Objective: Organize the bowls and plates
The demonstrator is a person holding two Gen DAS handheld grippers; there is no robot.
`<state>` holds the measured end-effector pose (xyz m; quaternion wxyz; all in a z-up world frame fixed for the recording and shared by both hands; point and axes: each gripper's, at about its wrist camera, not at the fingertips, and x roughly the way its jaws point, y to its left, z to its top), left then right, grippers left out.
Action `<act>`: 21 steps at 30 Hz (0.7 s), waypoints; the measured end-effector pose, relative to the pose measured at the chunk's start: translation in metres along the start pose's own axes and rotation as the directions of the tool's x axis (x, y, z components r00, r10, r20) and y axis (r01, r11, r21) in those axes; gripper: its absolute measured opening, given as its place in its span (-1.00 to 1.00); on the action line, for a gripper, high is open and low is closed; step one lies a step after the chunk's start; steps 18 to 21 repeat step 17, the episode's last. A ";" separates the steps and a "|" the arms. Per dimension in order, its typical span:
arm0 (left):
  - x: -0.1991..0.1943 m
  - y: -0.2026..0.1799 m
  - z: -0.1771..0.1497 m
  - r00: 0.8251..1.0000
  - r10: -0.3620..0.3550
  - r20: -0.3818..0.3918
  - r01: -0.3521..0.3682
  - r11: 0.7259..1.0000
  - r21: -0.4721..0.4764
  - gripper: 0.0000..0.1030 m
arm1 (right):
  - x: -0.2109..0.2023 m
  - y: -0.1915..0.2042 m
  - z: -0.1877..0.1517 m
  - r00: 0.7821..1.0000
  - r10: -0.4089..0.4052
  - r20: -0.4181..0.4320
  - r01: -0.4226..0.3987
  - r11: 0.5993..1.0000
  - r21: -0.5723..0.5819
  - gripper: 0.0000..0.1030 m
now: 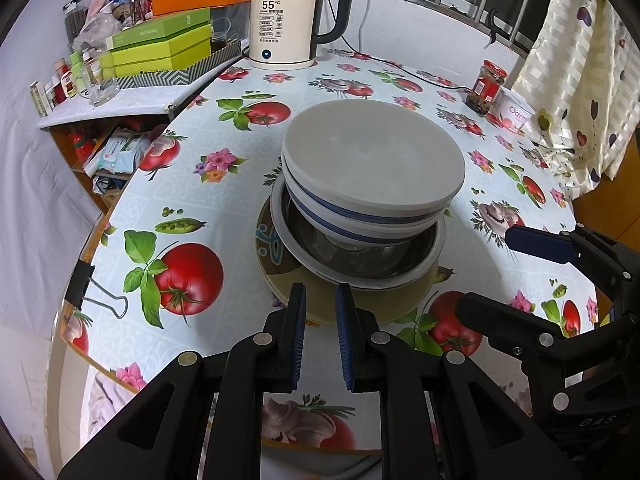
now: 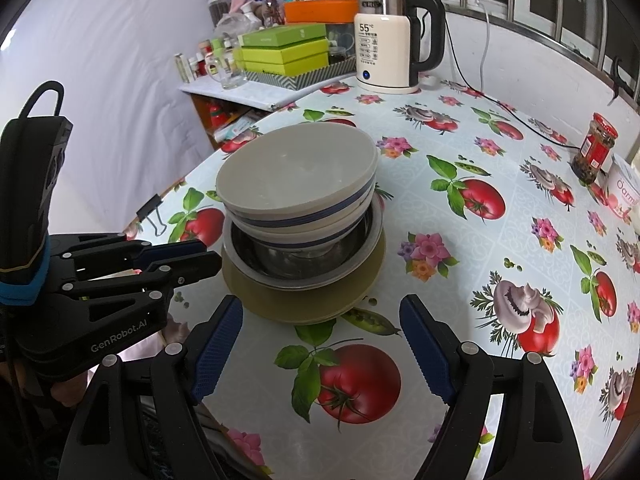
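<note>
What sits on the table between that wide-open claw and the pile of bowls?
Only bare printed tablecloth: the right wrist view shows its tomato and pea-pod pictures between the right gripper and the stacked bowls.

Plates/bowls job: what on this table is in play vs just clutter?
In play: white bowl with blue-striped bowl under it, steel bowl, tan plate; left claw, right claw.

Clutter: kettle, green boxes, red jar, binder clip, white tub.

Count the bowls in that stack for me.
3: two blue-banded ceramic bowls nested on top, one steel bowl beneath, all on a plate. More could be hidden inside.
</note>
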<state>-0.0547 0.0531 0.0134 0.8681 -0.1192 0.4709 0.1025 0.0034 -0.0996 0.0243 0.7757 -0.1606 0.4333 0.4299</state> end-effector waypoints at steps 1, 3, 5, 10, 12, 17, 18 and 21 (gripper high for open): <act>0.000 0.000 0.000 1.000 0.000 -0.001 0.000 1.000 -0.001 -0.70 | 0.000 0.000 0.000 1.000 0.000 0.000 0.000 1.000 0.000 0.59; 0.001 -0.001 0.000 1.000 0.000 0.000 0.000 1.000 0.001 -0.70 | 0.000 0.000 0.000 1.000 0.000 0.000 0.000 1.000 0.000 0.59; 0.001 -0.001 0.000 1.000 0.002 -0.001 -0.002 1.000 0.002 -0.70 | 0.000 0.000 0.000 1.000 0.001 0.000 -0.001 1.000 -0.001 0.59; 0.002 -0.002 0.000 1.000 0.001 -0.002 -0.001 1.000 0.002 -0.70 | 0.000 0.000 0.000 1.000 0.000 0.000 0.000 1.000 0.000 0.59; 0.002 -0.002 0.000 1.000 0.000 -0.001 0.000 1.000 0.002 -0.70 | 0.000 0.000 0.000 1.000 0.000 0.000 0.000 1.000 0.001 0.59; 0.003 -0.001 0.000 1.000 0.002 -0.005 -0.002 1.000 -0.001 -0.70 | 0.001 -0.001 0.000 1.000 0.000 -0.001 0.000 1.000 0.003 0.59; 0.003 -0.001 0.000 1.000 0.002 -0.005 -0.002 1.000 -0.001 -0.70 | 0.001 -0.001 0.000 1.000 0.000 -0.001 0.000 1.000 0.003 0.59; 0.003 -0.001 0.000 1.000 0.002 -0.005 -0.002 1.000 -0.001 -0.70 | 0.001 -0.001 0.000 1.000 0.000 -0.001 0.000 1.000 0.003 0.59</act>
